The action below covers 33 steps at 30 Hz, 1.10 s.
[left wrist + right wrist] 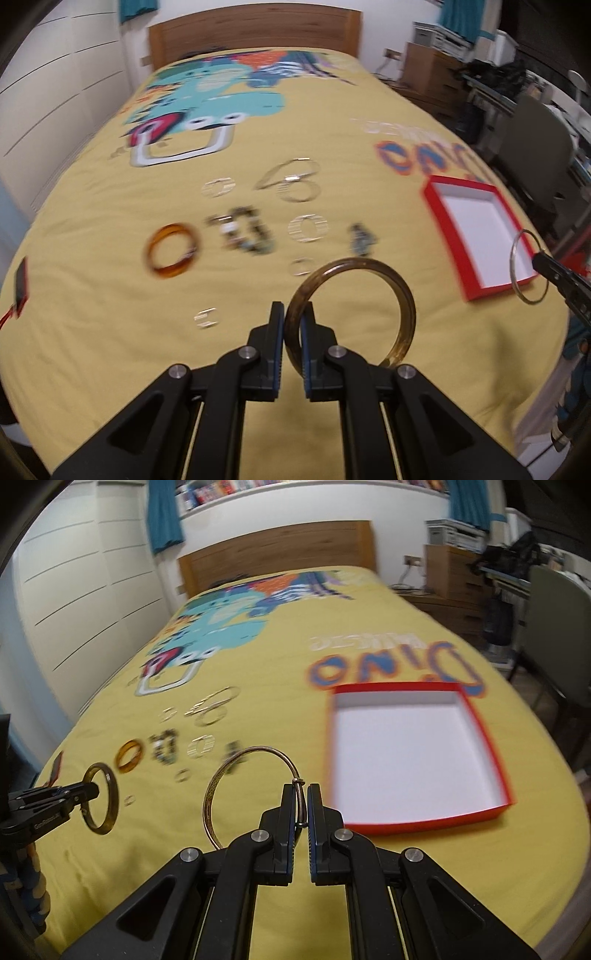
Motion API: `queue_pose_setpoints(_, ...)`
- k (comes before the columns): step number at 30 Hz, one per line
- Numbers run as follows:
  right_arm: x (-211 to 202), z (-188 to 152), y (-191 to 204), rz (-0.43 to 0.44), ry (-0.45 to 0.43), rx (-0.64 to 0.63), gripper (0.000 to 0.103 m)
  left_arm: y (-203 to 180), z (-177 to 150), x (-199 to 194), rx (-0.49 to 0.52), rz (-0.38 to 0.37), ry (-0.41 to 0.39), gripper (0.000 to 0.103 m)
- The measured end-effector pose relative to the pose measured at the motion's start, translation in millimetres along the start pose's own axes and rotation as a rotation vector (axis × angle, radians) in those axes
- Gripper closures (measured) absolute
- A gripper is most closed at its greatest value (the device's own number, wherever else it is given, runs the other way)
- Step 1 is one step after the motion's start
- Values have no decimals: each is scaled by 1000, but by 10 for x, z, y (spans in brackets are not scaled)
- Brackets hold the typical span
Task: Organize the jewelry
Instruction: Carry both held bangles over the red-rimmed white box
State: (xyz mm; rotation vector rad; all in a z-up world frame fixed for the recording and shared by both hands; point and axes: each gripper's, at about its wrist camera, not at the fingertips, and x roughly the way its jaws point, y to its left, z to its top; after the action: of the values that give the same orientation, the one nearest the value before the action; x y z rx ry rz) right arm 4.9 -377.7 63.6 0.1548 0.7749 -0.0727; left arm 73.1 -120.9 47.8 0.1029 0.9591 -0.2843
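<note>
Your left gripper [292,325] is clamped on a dark amber translucent bangle [351,314], right gripper [300,805] clamped on a thin silver metal bangle [255,794]; both mid-carry. Next: drop into red-rimmed white box [417,760].

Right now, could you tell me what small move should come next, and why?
Probably carry the right claw over the box and release: it grips a silver bangle, and the box, still empty, lies just to its right.

Motion blur smears the small jewelry pieces [258,221] on the bedspread [110,350]; possibly rings, bracelets.
</note>
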Motion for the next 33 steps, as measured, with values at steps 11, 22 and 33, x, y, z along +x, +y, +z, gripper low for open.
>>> queue_pose_setpoints(11, 201, 168, -1140, -159, 20, 81, 97, -1440, 464, 542, 199, -128, 42, 95)
queue_pose_setpoints(22, 563, 131, -1519, -222, 101, 49, 97, -2297, 572, 1173, 343, -145, 101, 95)
queue_pose_setpoints(33, 820, 26, -1579, -238, 192, 10, 97, -2477, 437, 1520, 413, -118, 163, 95)
